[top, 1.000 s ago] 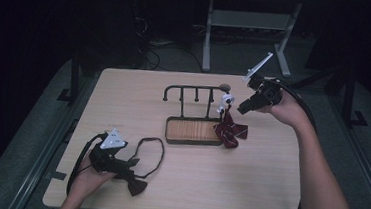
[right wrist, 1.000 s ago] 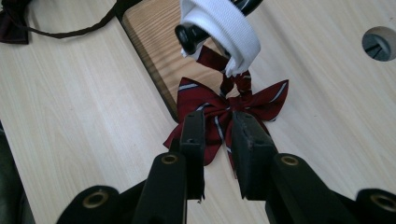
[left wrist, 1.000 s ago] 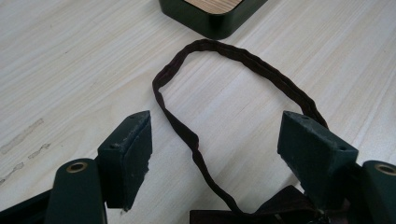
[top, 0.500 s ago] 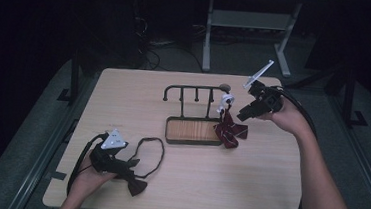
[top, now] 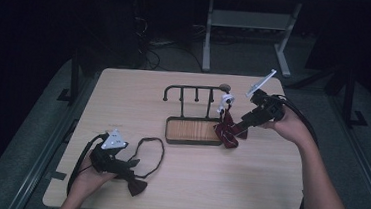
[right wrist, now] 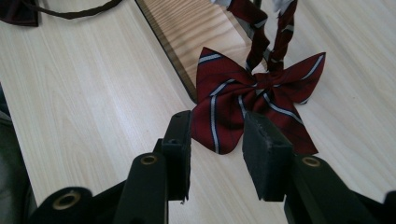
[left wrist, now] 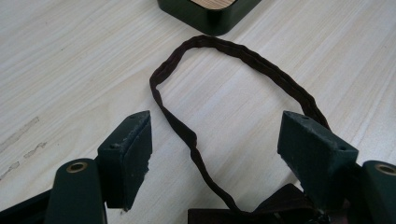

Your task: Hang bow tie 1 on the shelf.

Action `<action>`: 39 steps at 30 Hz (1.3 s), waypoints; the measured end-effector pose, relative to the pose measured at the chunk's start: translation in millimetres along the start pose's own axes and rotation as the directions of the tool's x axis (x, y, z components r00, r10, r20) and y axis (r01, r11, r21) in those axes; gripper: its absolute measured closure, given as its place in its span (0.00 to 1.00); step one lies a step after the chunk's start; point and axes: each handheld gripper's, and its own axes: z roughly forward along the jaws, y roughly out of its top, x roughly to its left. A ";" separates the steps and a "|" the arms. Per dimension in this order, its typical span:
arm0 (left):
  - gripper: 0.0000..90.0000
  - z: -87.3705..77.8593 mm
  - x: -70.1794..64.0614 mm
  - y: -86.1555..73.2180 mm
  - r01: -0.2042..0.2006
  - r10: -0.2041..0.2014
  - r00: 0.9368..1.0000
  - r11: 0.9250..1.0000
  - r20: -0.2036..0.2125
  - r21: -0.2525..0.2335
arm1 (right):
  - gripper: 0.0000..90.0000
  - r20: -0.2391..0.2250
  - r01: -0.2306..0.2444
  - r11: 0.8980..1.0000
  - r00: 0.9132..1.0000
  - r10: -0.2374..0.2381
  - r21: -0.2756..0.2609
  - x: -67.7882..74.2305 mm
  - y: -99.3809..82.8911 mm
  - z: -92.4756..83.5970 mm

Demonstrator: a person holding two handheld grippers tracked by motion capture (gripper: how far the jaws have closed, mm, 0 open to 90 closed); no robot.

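A dark red striped bow tie [top: 227, 130] hangs by its strap from the right end of a black hook rack [top: 194, 88], its bow resting at the table beside the rack's wooden base [top: 194, 130]. My right gripper [top: 242, 128] points at it from the right. Its jaws have just been opening, and in the right gripper view the bow's lower wing [right wrist: 219, 121] lies between the parted pads without being pressed. At the front left, my left gripper [top: 129, 163] stands open over a dark brown bow tie [top: 137, 186], with the strap loop [left wrist: 224, 46] running between its jaws.
The rack and its base stand mid-table, and a corner of the base [left wrist: 210, 14] lies just beyond the strap loop. Light wood tabletop [top: 267, 191] stretches across the front right. Cables trail from both grippers, and a metal stand [top: 250, 24] is on the floor behind the table.
My right gripper has sunk a little toward the red bow tie and its jaws have spread apart. The left gripper and the brown bow tie have stayed put.
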 end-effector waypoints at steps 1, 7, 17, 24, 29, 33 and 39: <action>0.30 0.2 -0.1 0.0 0.000 0.000 1.000 1.000 0.000 0.001 | 0.68 -0.002 -0.001 1.000 1.000 0.001 -0.002 0.8 -1.1 0.6; 0.30 0.8 -0.8 0.0 0.004 -0.004 1.000 1.000 0.005 0.006 | 0.63 0.003 0.003 1.000 1.000 -0.003 -0.004 5.7 -6.5 4.2; 0.30 2.0 -0.8 -0.4 0.001 -0.001 1.000 1.000 0.007 0.011 | 0.56 0.001 -0.010 1.000 1.000 0.010 -0.020 10.4 -23.8 13.9; 0.30 3.4 -1.6 -0.6 0.006 -0.006 1.000 1.000 0.011 0.009 | 0.53 -0.013 -0.028 0.999 1.000 0.027 -0.032 11.7 -37.4 21.7; 0.30 2.9 -2.0 -0.2 0.002 -0.002 1.000 1.000 0.013 0.014 | 0.51 -0.013 -0.033 0.999 0.999 0.032 -0.033 15.2 -44.8 25.1; 0.30 3.2 -2.2 -0.4 -0.001 0.000 1.000 1.000 0.012 0.009 | 0.48 -0.010 -0.037 0.998 0.999 0.037 -0.046 18.4 -51.5 27.6; 0.30 3.9 -2.5 -0.5 -0.003 0.003 1.000 1.000 0.013 0.008 | 0.47 -0.014 -0.054 0.997 0.998 0.054 -0.048 20.9 -63.1 33.0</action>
